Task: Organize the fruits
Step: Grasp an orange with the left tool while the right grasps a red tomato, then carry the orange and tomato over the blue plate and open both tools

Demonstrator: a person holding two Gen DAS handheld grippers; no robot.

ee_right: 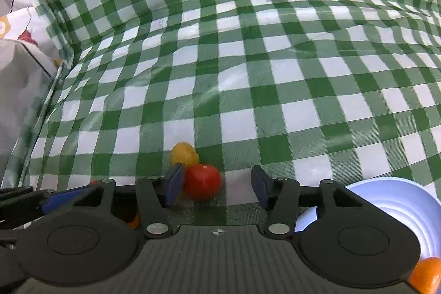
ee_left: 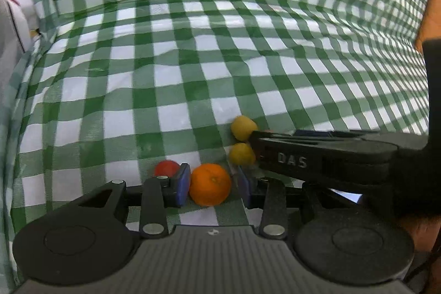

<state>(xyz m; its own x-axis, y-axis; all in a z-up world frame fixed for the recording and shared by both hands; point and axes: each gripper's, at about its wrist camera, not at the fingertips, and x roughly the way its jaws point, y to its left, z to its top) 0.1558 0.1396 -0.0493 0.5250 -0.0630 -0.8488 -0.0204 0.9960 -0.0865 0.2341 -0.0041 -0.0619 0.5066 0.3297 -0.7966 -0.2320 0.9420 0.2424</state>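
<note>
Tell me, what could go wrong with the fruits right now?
The orange sits between the left gripper pads with a gap on one side, so it might roll away as they close. The red fruit leans on one pad of the right gripper, far from the other, so it could get pushed aside. The yellow fruit touches it and may get bumped.

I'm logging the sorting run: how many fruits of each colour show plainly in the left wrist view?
Orange fruit: 1
Yellow fruit: 2
Red fruit: 1
Total: 4
</note>
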